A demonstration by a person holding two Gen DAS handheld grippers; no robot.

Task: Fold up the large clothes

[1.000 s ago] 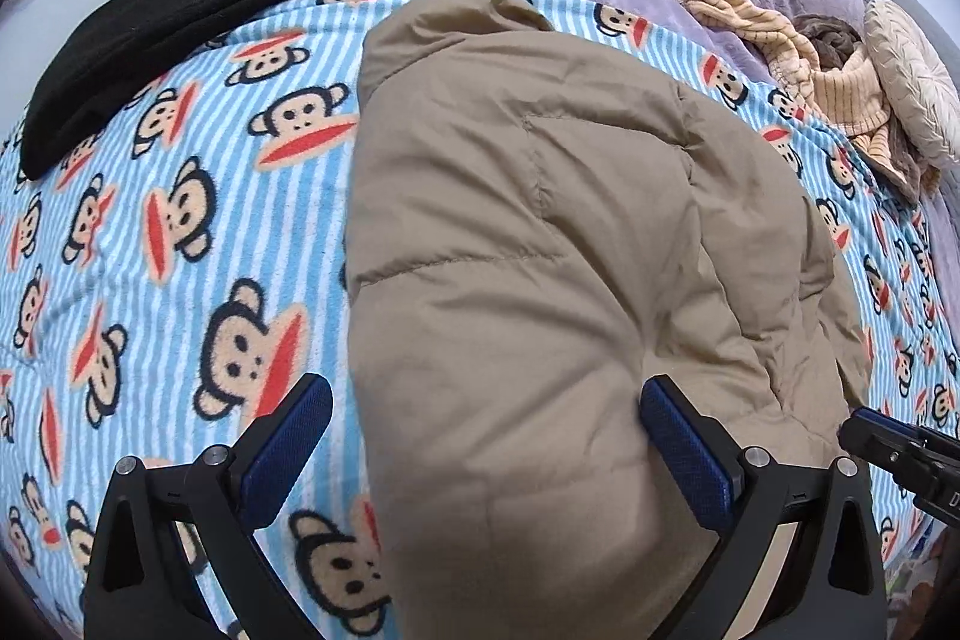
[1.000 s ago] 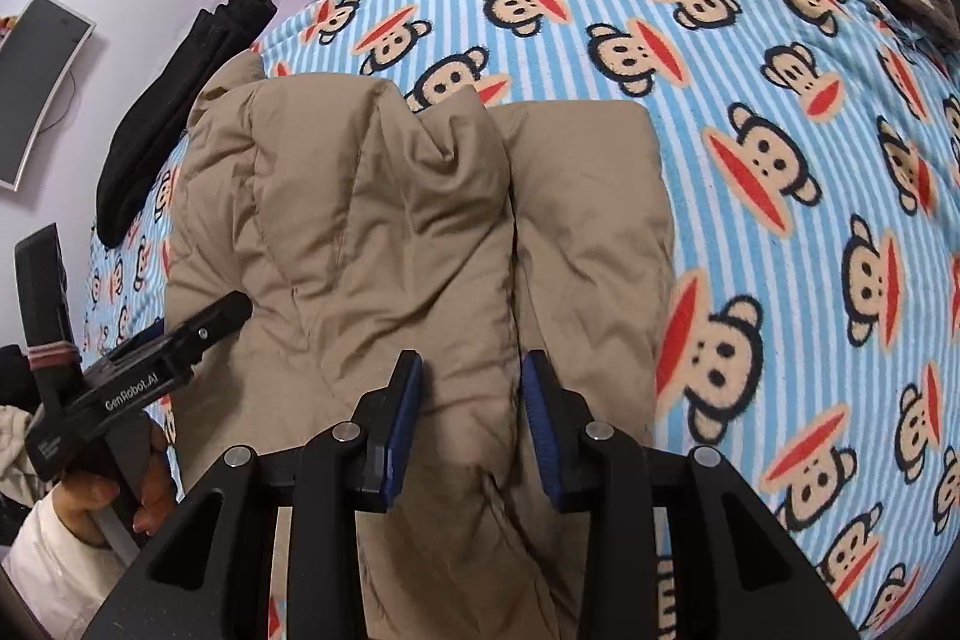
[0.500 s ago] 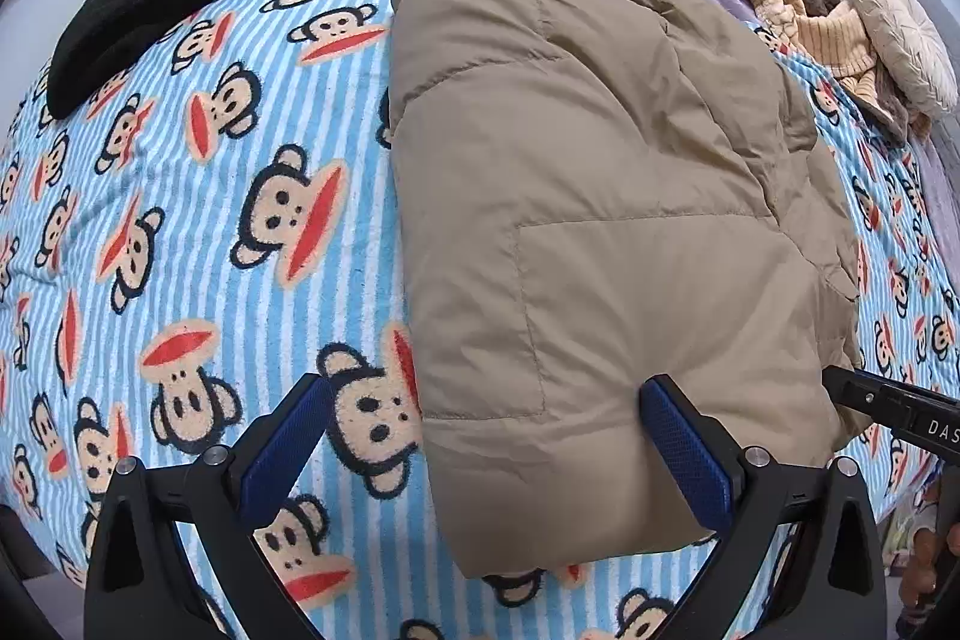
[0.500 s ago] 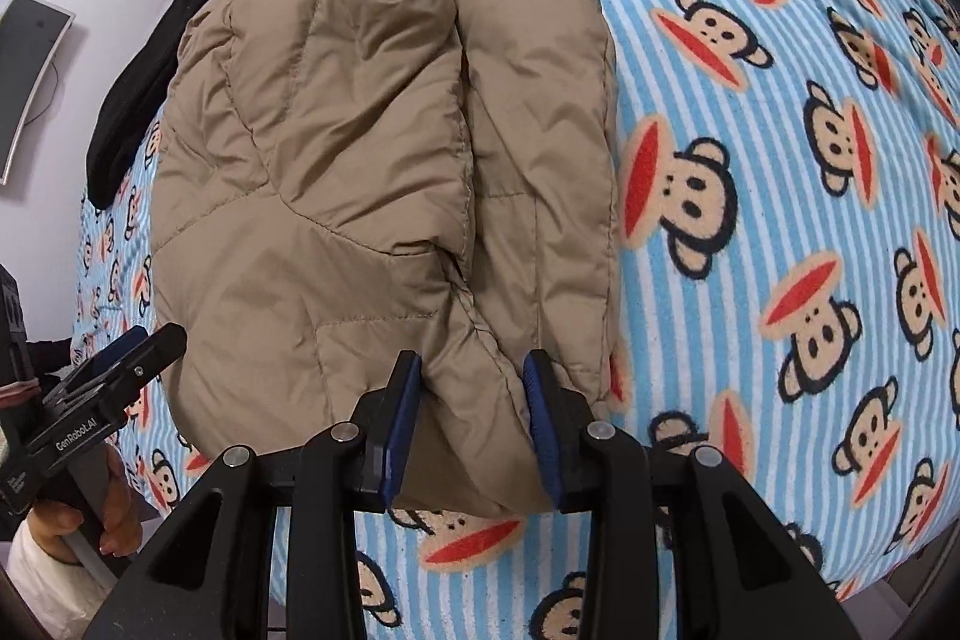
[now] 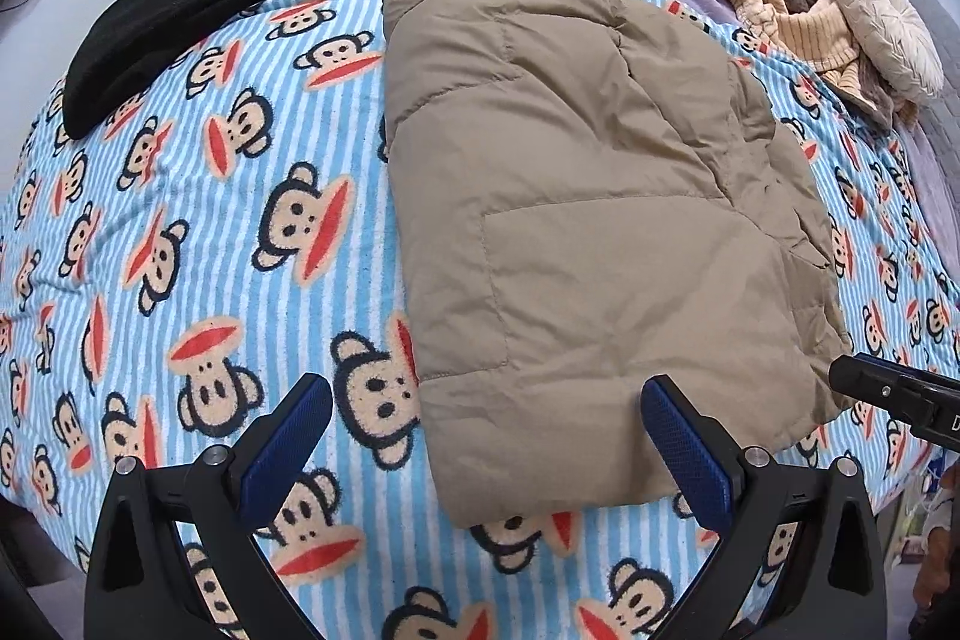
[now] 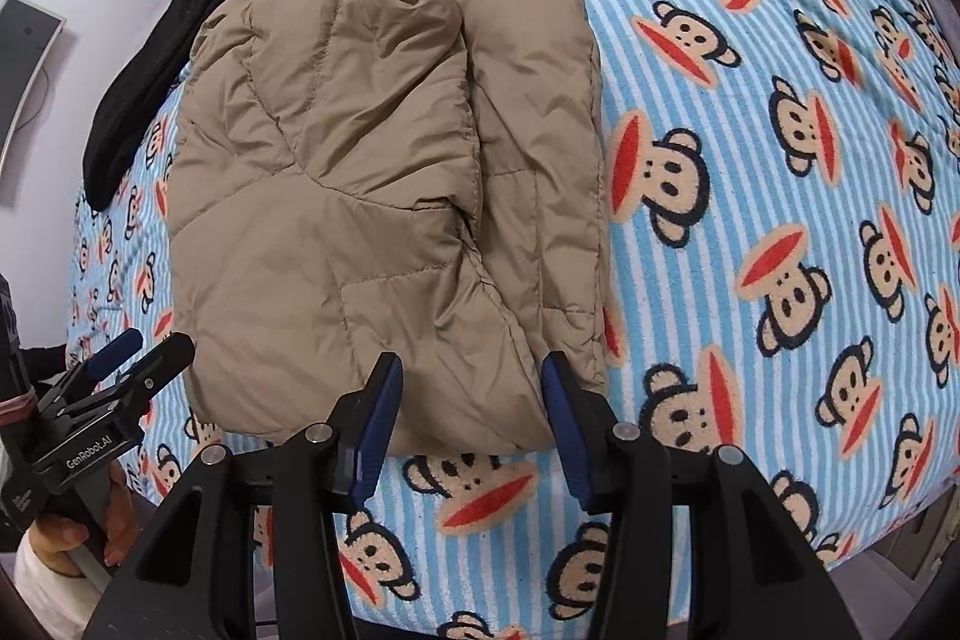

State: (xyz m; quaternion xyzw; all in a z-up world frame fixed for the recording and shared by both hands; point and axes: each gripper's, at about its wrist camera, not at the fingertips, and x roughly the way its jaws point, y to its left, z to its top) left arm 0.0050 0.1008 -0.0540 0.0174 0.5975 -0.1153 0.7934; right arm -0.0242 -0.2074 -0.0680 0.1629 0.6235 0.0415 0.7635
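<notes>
Tan padded jacket [image 5: 588, 220] lies folded on the blanket [image 5: 180, 196]; your left gripper [image 5: 486, 436] gapes empty, right gripper [image 6: 468, 418] half-parted, holding nothing, apparently clear of a finished fold.

Folded tan puffer jacket [image 5: 588, 220] on monkey-print blanket [image 5: 180, 196], open-jawed left claw [image 5: 486, 436] above.

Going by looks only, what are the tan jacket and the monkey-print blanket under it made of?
Tan jacket: looks like thin woven synthetic shell, nylon or polyester, faint sheen, fine crinkles, stitched quilt lines and puffy panels that suggest padded fill; what the fill is cannot be seen. Monkey-print blanket: looks like fleece or plush, matte, with fuzzy nap that blurs the print edges.
</notes>
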